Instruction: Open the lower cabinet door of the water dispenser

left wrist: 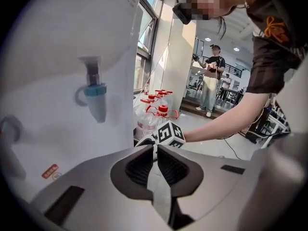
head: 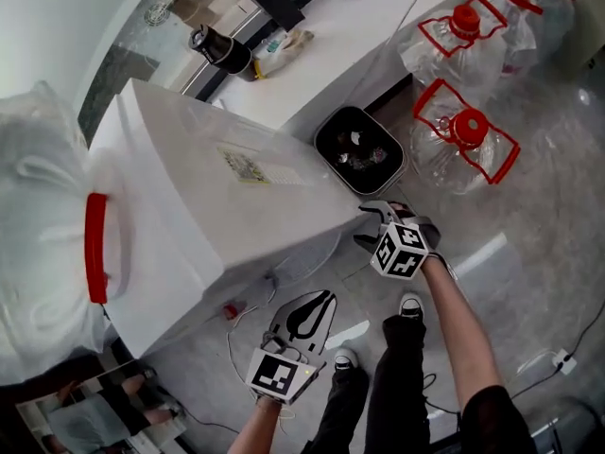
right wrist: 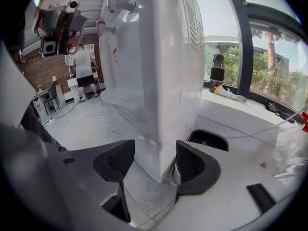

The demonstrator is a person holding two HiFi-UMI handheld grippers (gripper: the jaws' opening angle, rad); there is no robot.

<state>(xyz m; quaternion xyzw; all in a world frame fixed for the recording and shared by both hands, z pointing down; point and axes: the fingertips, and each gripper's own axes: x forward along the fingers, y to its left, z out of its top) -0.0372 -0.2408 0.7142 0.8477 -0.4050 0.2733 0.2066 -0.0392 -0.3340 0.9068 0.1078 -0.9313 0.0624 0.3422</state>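
Note:
The white water dispenser (head: pixel 217 206) fills the left of the head view, with a clear bottle (head: pixel 47 235) on top of it. My right gripper (head: pixel 367 227) hangs at the dispenser's near right corner, jaws open and nothing between the pads. In the right gripper view the dispenser's vertical corner edge (right wrist: pixel 156 105) stands just beyond that gripper (right wrist: pixel 153 165). My left gripper (head: pixel 319 303) is lower, before the front face, and shut. Its own view shows the left gripper (left wrist: pixel 155 165) closed and empty, facing the white front panel (left wrist: pixel 48 143) below the blue tap (left wrist: pixel 95 97).
A black waste bin (head: pixel 359 149) stands right of the dispenser, with clear water jugs (head: pixel 463 135) with red caps beyond it. A white counter (head: pixel 340 55) runs behind, carrying a dark flask (head: pixel 222 50). A cable (head: pixel 236 343) lies on the floor. Another person (left wrist: pixel 211 81) stands far off.

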